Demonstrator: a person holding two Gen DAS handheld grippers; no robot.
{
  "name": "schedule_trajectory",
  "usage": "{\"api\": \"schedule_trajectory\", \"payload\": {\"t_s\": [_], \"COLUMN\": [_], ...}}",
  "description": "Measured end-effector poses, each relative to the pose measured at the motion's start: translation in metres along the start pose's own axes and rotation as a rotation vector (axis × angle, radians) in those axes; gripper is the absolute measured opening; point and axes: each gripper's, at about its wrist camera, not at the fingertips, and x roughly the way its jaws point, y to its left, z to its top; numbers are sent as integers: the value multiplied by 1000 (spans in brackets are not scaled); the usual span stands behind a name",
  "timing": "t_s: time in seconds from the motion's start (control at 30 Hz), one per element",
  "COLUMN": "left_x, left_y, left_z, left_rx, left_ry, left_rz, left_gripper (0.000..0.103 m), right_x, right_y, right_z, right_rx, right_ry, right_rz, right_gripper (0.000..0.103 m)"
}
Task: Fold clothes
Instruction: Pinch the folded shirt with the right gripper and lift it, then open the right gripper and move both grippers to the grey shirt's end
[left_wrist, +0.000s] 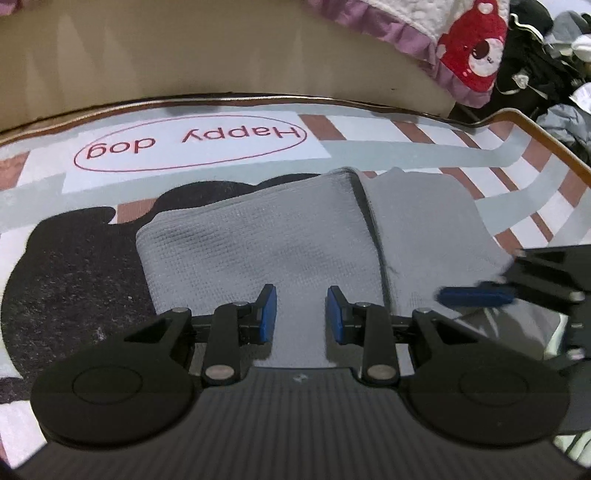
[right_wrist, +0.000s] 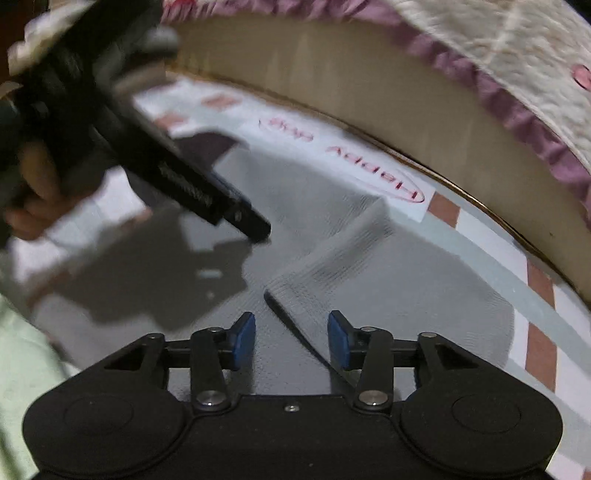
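1. Underneath lies a printed rug (left_wrist: 207, 144) reading "Happy dog", beside a bed base (left_wrist: 221, 59) with purple-frilled bedding (left_wrist: 402, 33).
2. Grey folded garment (left_wrist: 258, 236) rests on the rug.
3. Left gripper (left_wrist: 301, 314) and right gripper (right_wrist: 291, 339) hover above it, fingers spread, holding nothing.

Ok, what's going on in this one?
A person is folding a grey garment on a "Happy dog" rug beside a bed. Both handheld tools are open and hold nothing: the left tool hovers over the ribbed folded part, the right tool over a folded edge. The garment lies partly folded, one layer overlapping another.
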Motion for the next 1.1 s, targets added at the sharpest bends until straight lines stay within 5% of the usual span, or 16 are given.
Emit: {"api": "schedule_trajectory", "payload": {"t_s": [0.07,0.13,0.23,0.47,0.6,0.7,0.8,0.97,1.1], "left_x": [-3,-5,-8,-11,11,20,12,-6,-15], "left_y": [-1,0,1,-8,-12,-13,-16,-6,11], "left_z": [-5,-8,-11,1,25,37,37,27,14], "left_rx": [9,20,36,78,37,10,33,40,-27], "left_ry": [-15,-20,-25,18,138,182,140,55,35], "left_rz": [4,3,-6,-85,-112,-82,0,91,96], "left_gripper": [29,29,29,25,24,24,29,35,40], "right_x": [6,6,6,4,2,16,32,-2,-12], "right_y": [1,-7,-26,-114,-164,-183,-194,-207,-189], "right_z": [3,5,6,4,3,-4,-15,-47,-47], "right_rx": [-6,14,39,357,539,627,705,946,914], "right_ry": [-22,-22,-13,3,13,70,132,-40,-38], "right_rz": [-75,-121,-128,-162,-181,-224,-270,-131,-12], "right_gripper": [65,63,5,5,5,5,17,34,53]}}
